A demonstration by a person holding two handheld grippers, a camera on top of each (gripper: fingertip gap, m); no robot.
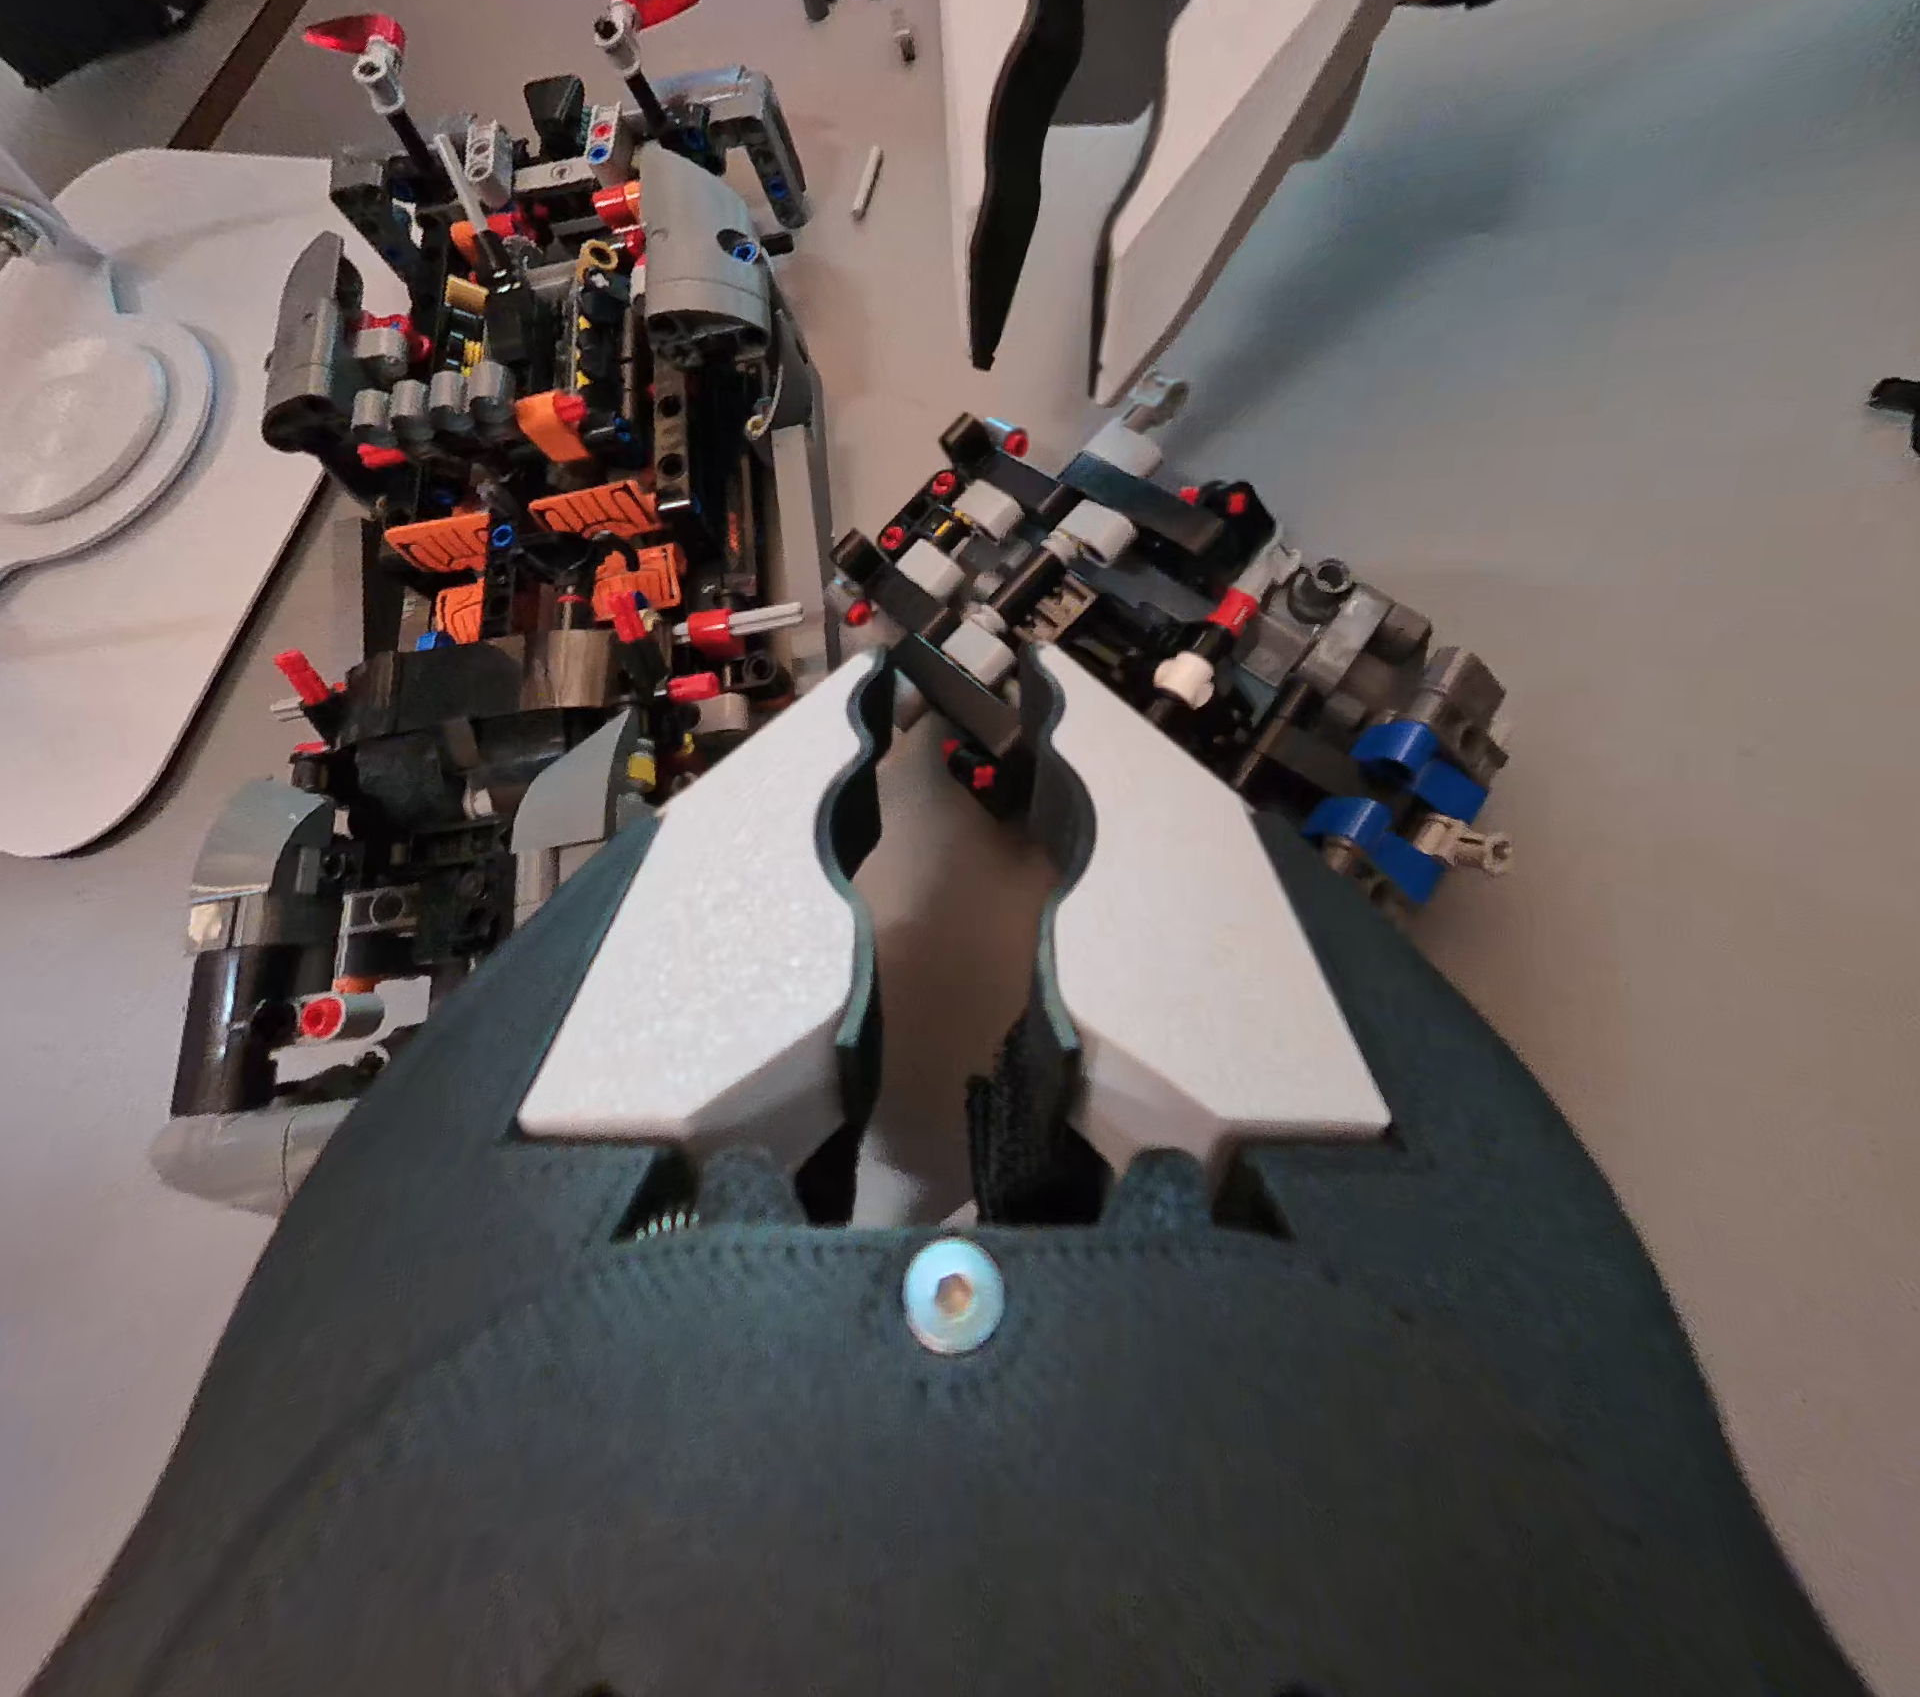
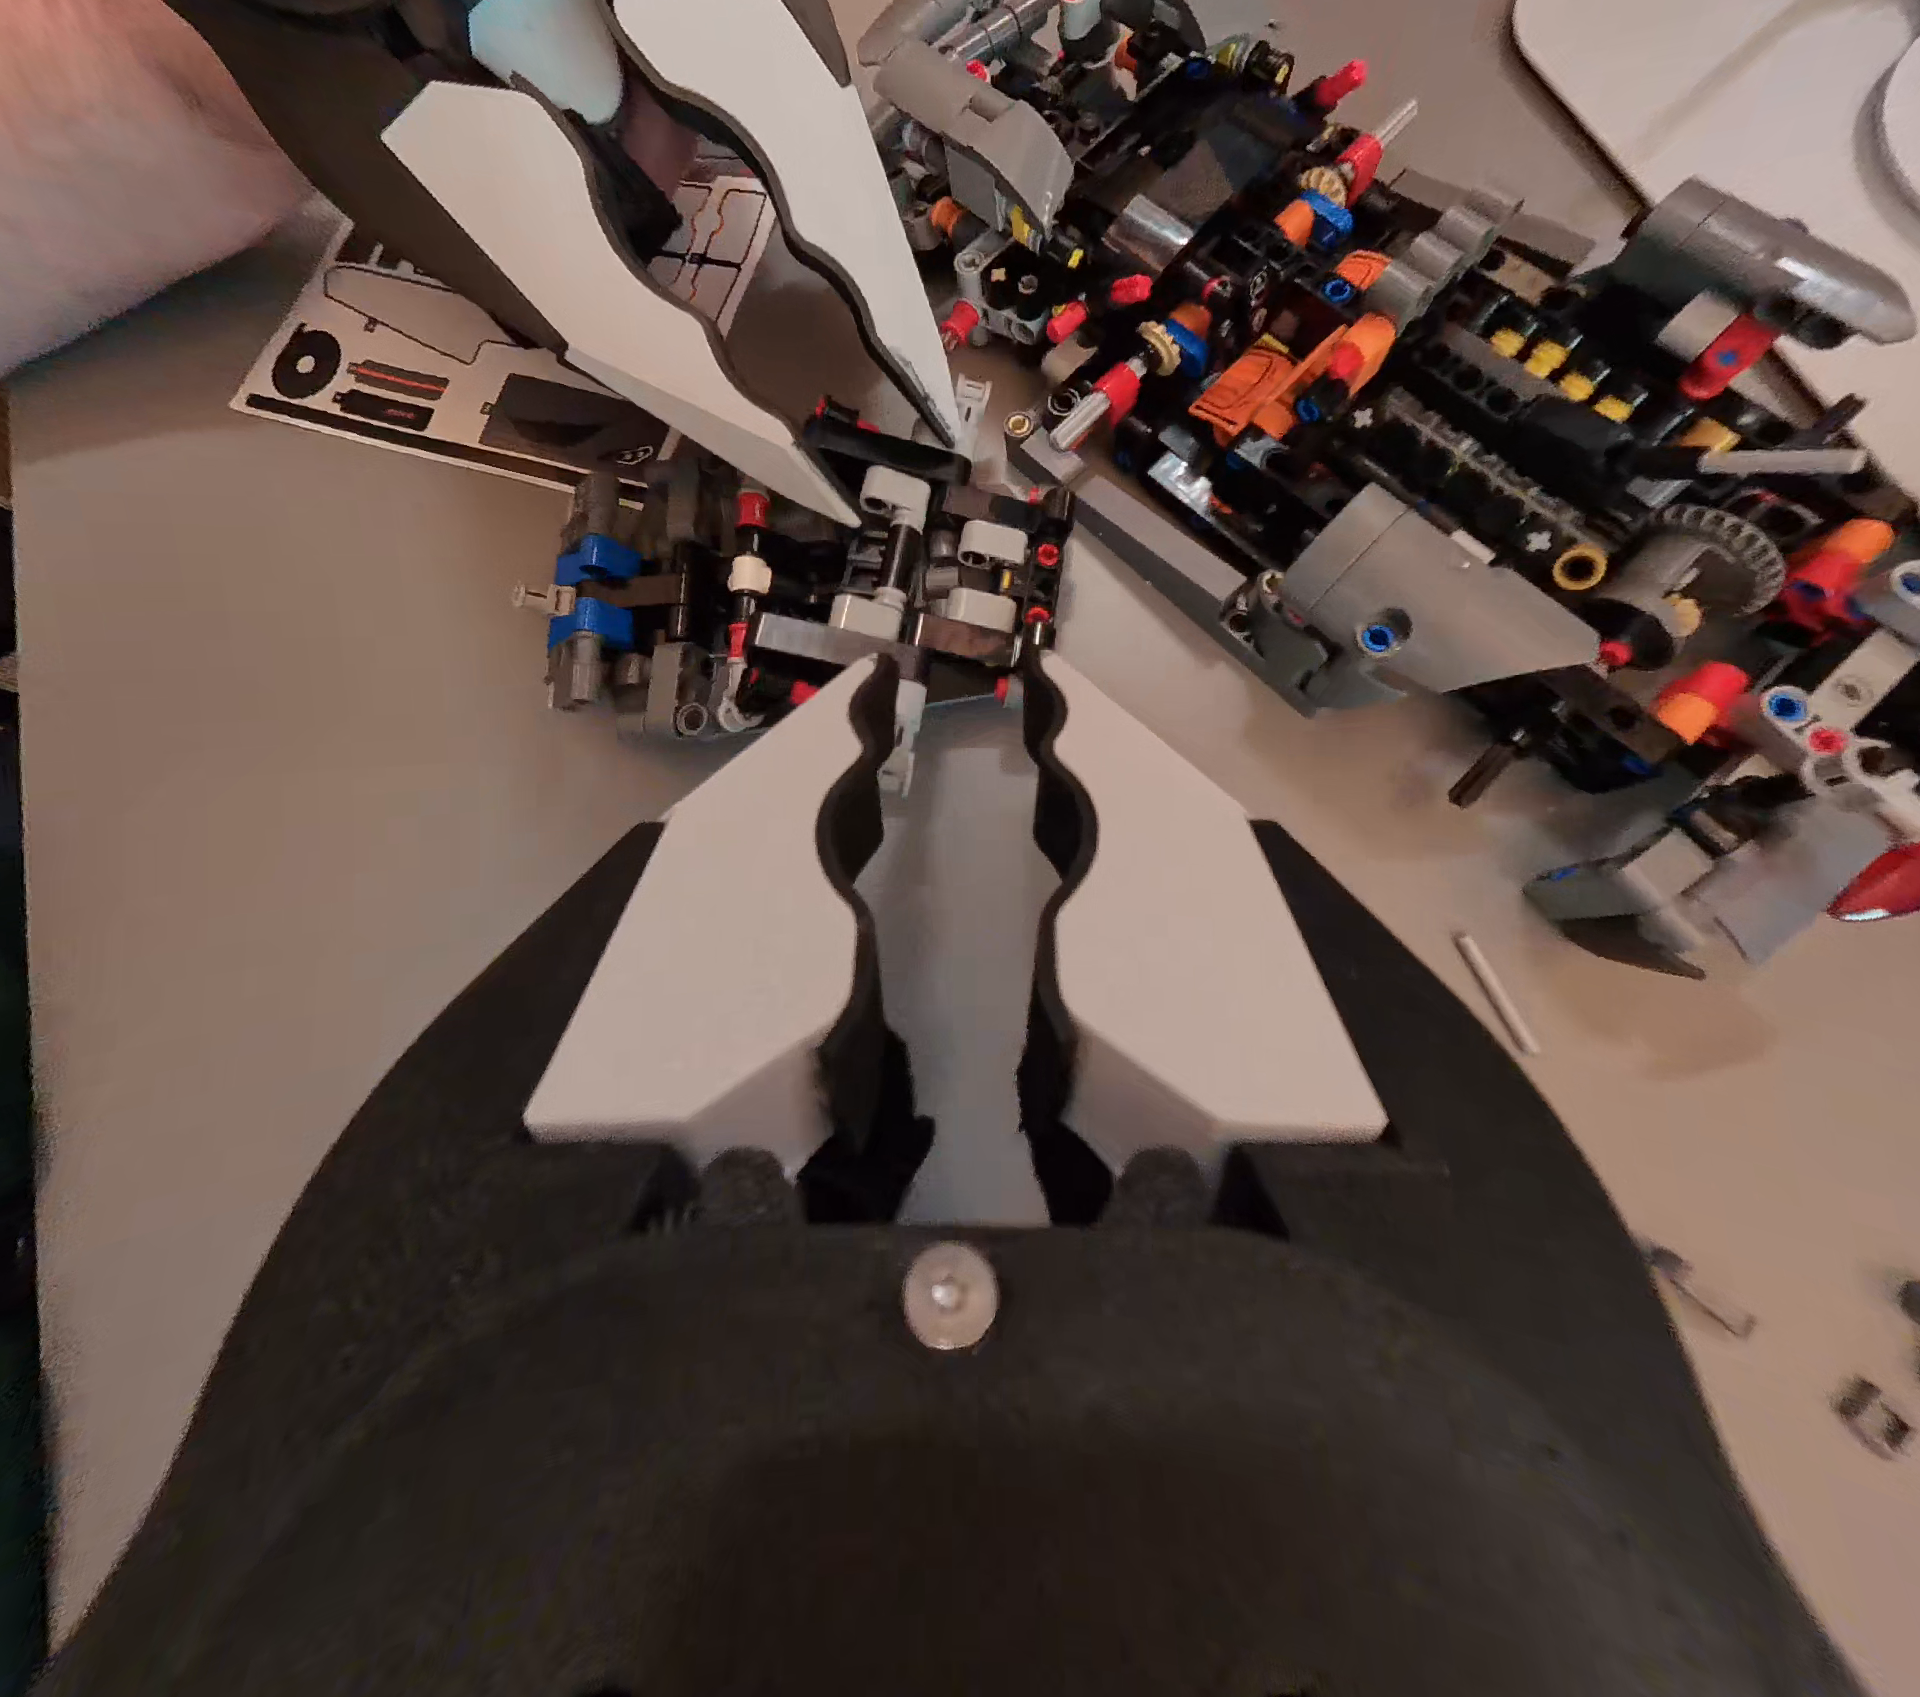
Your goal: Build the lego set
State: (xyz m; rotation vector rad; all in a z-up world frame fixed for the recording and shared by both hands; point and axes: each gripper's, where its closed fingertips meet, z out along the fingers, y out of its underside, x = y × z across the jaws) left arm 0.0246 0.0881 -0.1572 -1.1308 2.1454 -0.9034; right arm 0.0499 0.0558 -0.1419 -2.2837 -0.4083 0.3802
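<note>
On the grey table (image 1: 1558,297), the left gripper (image 1: 956,691) pinches a black beam of the small Lego subassembly (image 1: 1122,608). Opposite, the right gripper (image 2: 951,681) pinches its other edge. Large car chassis (image 2: 1403,359) lies beside; sticker sheet (image 2: 416,369) behind.

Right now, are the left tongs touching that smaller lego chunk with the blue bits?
Touching. In the left wrist view, the left tongs close on a black beam of the smaller lego chunk, no gap showing.
</note>
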